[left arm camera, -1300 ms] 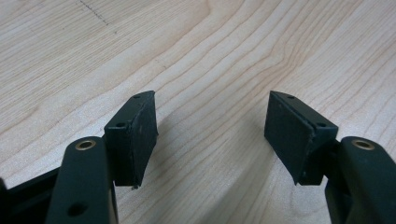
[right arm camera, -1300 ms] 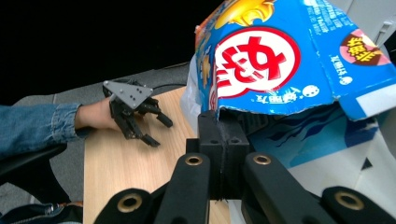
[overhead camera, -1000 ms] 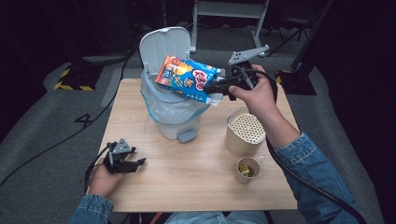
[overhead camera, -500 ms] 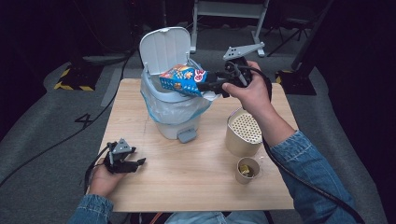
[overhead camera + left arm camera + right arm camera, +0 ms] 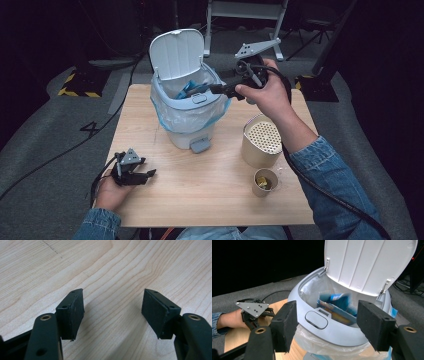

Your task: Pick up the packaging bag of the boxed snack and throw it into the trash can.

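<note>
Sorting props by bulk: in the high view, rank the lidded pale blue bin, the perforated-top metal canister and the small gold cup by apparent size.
1. Pale blue bin, clearly largest.
2. Metal canister.
3. Small gold cup, smallest, though nearest the camera.

A bin (image 5: 187, 117) is set on the table (image 5: 210, 185) toward its far side, left of centre, with its lid (image 5: 176, 52) raised behind it. A snack bag (image 5: 337, 307) is seen inside the bin. The right hand-held gripper (image 5: 210, 90) is held over the bin's right rim. A perforated canister (image 5: 261, 141) is placed to the right of the bin, and a small cup (image 5: 264, 182) just in front of the canister. The left hand-held gripper (image 5: 145, 175) is rested at the table's near left, well apart from the bin.
</note>
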The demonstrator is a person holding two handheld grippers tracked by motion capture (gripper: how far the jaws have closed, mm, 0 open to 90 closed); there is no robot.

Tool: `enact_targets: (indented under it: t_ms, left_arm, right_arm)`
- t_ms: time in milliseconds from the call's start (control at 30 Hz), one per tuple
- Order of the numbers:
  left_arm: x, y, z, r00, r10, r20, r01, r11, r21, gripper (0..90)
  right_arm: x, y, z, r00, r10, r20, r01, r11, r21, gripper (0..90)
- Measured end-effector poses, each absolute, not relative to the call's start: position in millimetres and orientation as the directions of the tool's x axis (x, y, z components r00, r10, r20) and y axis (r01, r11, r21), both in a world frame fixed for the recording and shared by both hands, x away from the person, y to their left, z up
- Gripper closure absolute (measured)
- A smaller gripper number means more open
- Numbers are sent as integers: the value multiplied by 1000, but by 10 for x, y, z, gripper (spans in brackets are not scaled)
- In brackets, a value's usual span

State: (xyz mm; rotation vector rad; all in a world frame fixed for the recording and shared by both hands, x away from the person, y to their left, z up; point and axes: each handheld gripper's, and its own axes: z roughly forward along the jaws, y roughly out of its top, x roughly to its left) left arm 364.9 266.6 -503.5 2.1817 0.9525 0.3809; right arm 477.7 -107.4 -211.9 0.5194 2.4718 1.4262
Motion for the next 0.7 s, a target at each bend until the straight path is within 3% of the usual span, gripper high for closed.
enact_targets:
  t_ms: [267, 700]
  left_arm:
    - [3650, 2666, -5035, 685, 729, -14, 518, -473, 713, 347]
    - [3626, 2681, -5012, 680, 733, -17, 535, -480, 695, 348]
  right_arm:
    - [4718, -1203, -2196, -918, 394, -51, 146, 454, 879, 334]
    - [4502, -1863, -2349, -917, 395, -63, 133, 448, 884, 295]
